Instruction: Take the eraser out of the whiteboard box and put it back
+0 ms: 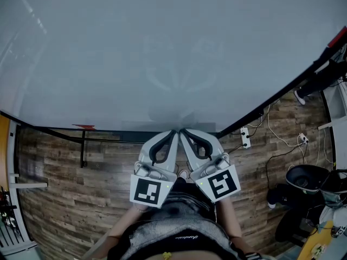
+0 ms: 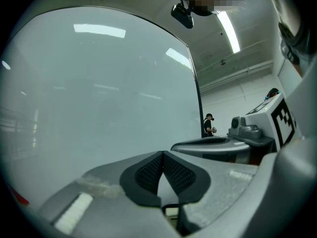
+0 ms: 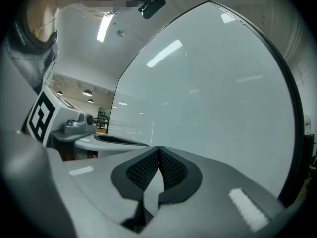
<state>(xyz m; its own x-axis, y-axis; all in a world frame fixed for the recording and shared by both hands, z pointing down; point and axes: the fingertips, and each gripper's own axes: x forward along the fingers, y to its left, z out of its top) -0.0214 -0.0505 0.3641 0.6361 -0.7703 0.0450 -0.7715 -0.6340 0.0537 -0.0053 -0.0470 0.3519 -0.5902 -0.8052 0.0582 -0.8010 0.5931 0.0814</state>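
In the head view, the left gripper (image 1: 174, 131) and the right gripper (image 1: 182, 130) are held side by side in front of the person, tips nearly touching each other. They point at the lower edge of a large whiteboard (image 1: 162, 53) that fills the upper picture above the wooden floor (image 1: 65, 188). Neither eraser nor whiteboard box can be made out here. The only small thing on that lower edge is a red object (image 1: 84, 127) well to the left of the left gripper, too small to name. The left gripper view shows its jaws (image 2: 162, 153) pressed together with nothing between them. Bare board (image 2: 99, 93) lies ahead, and the right gripper sits just beside on the right. The right gripper view likewise shows clenched, empty jaws (image 3: 158, 148) facing blank board (image 3: 213, 93). Since no view shows the eraser, its direction and long axis cannot be told. The two hands sit level, so neither seems nearer, and the next move likely calls for finding the box first.
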